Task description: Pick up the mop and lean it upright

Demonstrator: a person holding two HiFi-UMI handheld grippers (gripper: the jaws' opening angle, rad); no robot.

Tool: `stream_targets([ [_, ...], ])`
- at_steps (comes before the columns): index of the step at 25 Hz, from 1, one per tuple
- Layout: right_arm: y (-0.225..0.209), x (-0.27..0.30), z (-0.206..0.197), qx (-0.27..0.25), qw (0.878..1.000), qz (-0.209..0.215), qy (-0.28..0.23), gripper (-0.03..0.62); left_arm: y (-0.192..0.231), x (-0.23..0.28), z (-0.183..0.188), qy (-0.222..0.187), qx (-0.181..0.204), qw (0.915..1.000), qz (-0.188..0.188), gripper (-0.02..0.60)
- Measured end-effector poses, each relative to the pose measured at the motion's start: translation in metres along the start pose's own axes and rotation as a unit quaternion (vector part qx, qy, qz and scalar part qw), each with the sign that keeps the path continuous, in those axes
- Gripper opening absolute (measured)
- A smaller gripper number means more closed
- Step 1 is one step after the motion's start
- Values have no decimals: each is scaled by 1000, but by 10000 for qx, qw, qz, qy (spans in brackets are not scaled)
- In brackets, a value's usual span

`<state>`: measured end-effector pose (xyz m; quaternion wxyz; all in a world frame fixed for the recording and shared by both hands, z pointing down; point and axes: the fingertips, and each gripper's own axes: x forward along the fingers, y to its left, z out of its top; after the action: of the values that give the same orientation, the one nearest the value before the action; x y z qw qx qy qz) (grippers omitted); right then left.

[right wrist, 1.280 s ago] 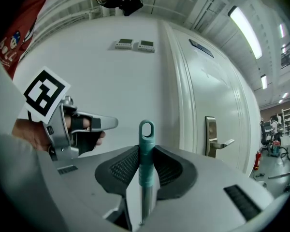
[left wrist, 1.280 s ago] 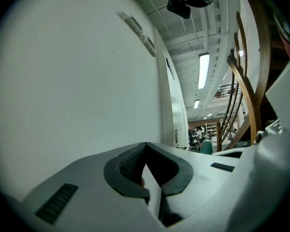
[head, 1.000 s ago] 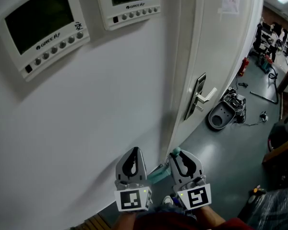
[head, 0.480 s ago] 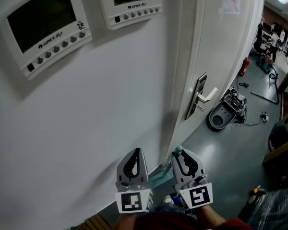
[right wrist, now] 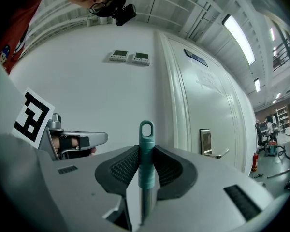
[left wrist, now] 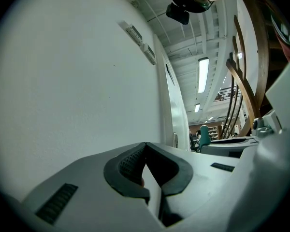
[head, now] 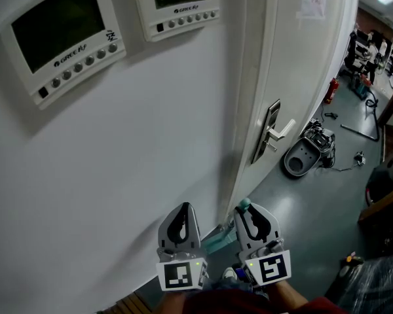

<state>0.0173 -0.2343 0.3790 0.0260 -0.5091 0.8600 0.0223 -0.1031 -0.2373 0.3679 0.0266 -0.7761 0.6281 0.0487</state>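
Right tongs [right wrist: 146,152] clamp the mop handle [right wrist: 145,142] to stand it upright by the wall [right wrist: 101,98]; left tongs [left wrist: 145,145] closed, empty.

the mop [right wrist: 146,151] has a smooth teal plastic grip on a dull metal shaft; ribbed black rubbery pads [right wrist: 122,168]; matt white wall [head: 118,175]; brushed-metal door handle [head: 275,133].

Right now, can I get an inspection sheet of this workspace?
Surface: grey floor.
Job's things: mop handle upright, teal end above the jaws.
Clutter: grey device and red extinguisher on the floor past the door.
Grippers: right hand-held gripper shut on mop handle; left hand-held gripper shut, empty.
Cables: thin cable beside the grey device.
Surroundings: white wall, two control panels, door with lever handle.
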Motion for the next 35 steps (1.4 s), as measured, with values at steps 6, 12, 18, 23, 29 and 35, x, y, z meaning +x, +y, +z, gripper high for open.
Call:
stream_targets([
  [6,-2,-1,4,-82,10000,-22,-31,104,1,0,-1,41,-42,10000,52,14],
  [12,-6,-3,0,-92,9999,-24,-55,104,2,1,-2,51,-40,10000,68,14],
  [18,-9,-1,3,-98,9999,-71,-54,105,0,2,-2,38,-56,10000,58,14],
  [23,-10,-4,-10,-134,9997,-31,204,104,0,3,-6,80,-17,10000,56,14],
  [29,-12,-3,-21,-76,9993,-50,367,105,-3,6,-5,77,-77,9999,37,14],
  [35,-10,-1,-43,-17,9979,-35,641,105,-5,7,-6,85,-61,9999,25,14],
])
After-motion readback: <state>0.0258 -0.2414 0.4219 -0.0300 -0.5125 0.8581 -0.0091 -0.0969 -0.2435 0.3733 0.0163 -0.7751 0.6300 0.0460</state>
